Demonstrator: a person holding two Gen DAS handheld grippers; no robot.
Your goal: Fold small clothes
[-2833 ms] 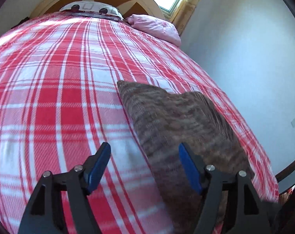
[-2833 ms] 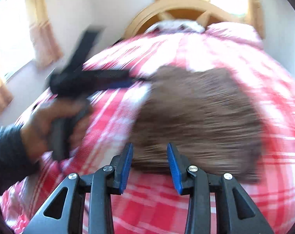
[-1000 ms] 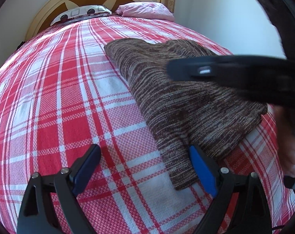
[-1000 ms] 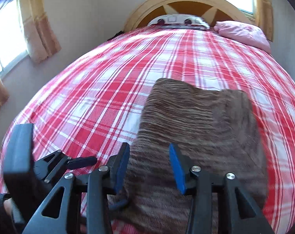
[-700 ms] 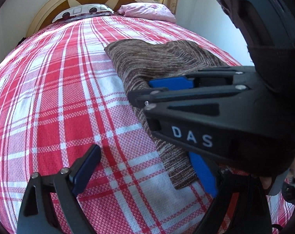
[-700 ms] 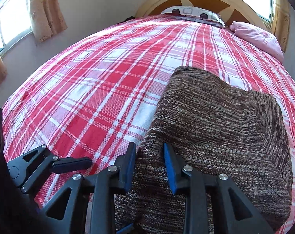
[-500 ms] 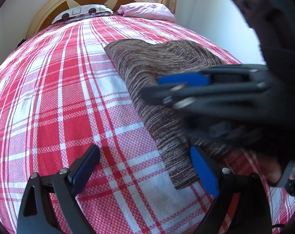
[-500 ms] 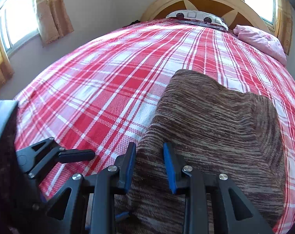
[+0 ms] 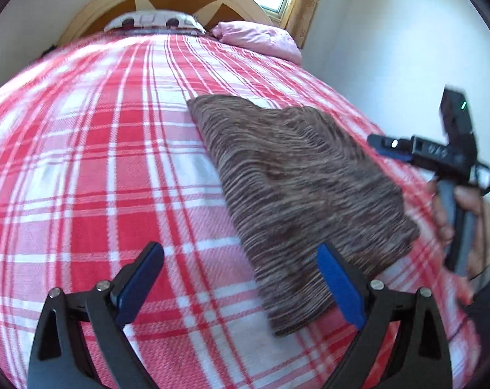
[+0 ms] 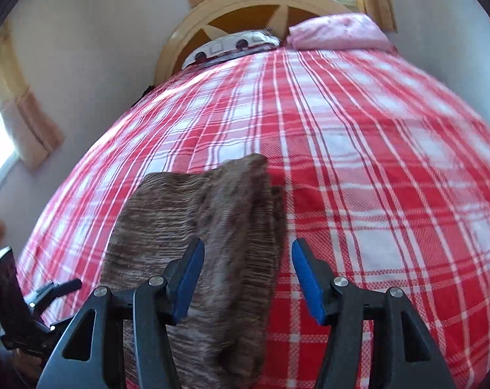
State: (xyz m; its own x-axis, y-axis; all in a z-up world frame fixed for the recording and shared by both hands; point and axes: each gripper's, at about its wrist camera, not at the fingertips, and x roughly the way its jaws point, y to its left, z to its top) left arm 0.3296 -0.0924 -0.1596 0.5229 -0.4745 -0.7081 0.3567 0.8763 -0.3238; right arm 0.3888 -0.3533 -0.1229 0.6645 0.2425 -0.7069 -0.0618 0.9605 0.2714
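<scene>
A folded brown knit garment [image 9: 296, 188] lies flat on the red and white plaid bedspread [image 9: 99, 168]. My left gripper [image 9: 238, 253] hovers wide open over the garment's near left corner; its right finger stands above the cloth and nothing is between the pads. My right gripper [image 10: 247, 248] is above the garment's [image 10: 206, 227] right edge. Its jaws are opening, and the cloth lies below them with no pad pressing on it. From the left wrist view, the right gripper [image 9: 377, 141] shows side-on in a hand [image 9: 465, 220] beyond the garment's right side.
A round wooden headboard [image 10: 245, 9] with a patterned pillow [image 10: 235, 45] and a pink pillow [image 10: 335, 30] stands at the far end. A white wall [image 9: 390, 48] runs close along the bed's right side. Curtained windows are at the left [image 10: 24, 123]. The left gripper [image 10: 63, 285] shows at the lower left of the right wrist view.
My right gripper has swung from the garment's near left edge, in front of the left camera, over to its right side, and its jaws have widened. The left gripper has stayed almost in place.
</scene>
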